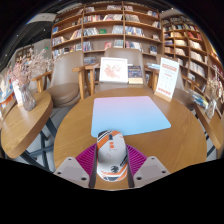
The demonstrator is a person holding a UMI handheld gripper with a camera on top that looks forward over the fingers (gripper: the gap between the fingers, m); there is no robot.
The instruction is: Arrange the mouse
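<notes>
Now my tongs (111, 172) grip one mouse (111, 158), rounded, white with orange and blue, pressed between two pink pads (88, 157). Just ahead lies one pale blue rectangular mat (130, 114) on one round wooden table (185, 145).

Looks like a library: bookshelves (105, 25) packed with books cover the back wall and wrap round the right side. Round wooden table (70, 125) up front, chair (68, 78) behind it, another table (22, 118) off left.
</notes>
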